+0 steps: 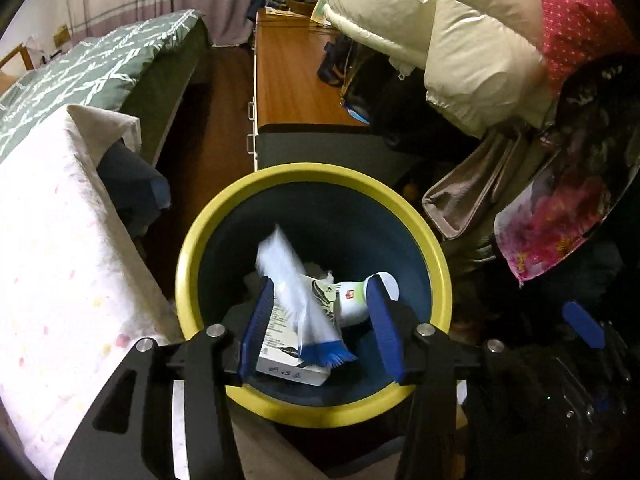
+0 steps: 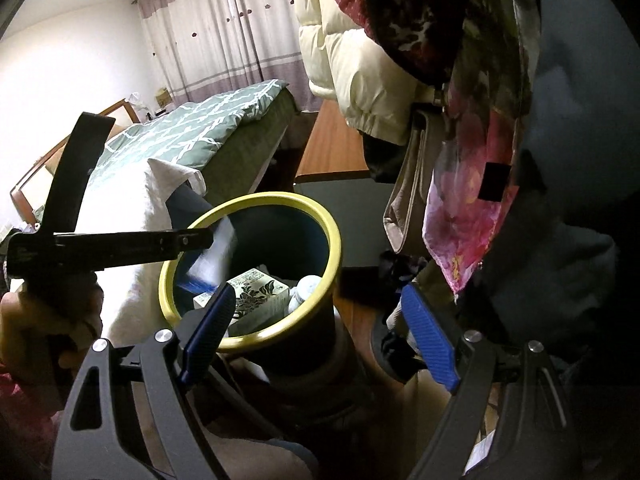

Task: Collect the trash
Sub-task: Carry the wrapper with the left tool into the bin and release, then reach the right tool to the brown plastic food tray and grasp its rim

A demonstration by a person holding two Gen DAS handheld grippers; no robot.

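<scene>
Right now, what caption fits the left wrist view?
Open left gripper above yellow-rimmed bin as a blurred white wrapper drops in.

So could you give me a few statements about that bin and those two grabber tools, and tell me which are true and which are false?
1. The trash bin has a yellow rim. True.
2. The bin is empty. False: a printed carton, a white bottle and crumpled paper lie inside.
3. The left gripper has its jaws spread apart over the bin. True.
4. A blurred white-and-blue wrapper is between those jaws above the bin's contents. True.
5. The right gripper is clamped on the carton. False: its jaws are wide apart, holding nothing.
6. The bed has a red cover. False: it is green with white lines.
</scene>
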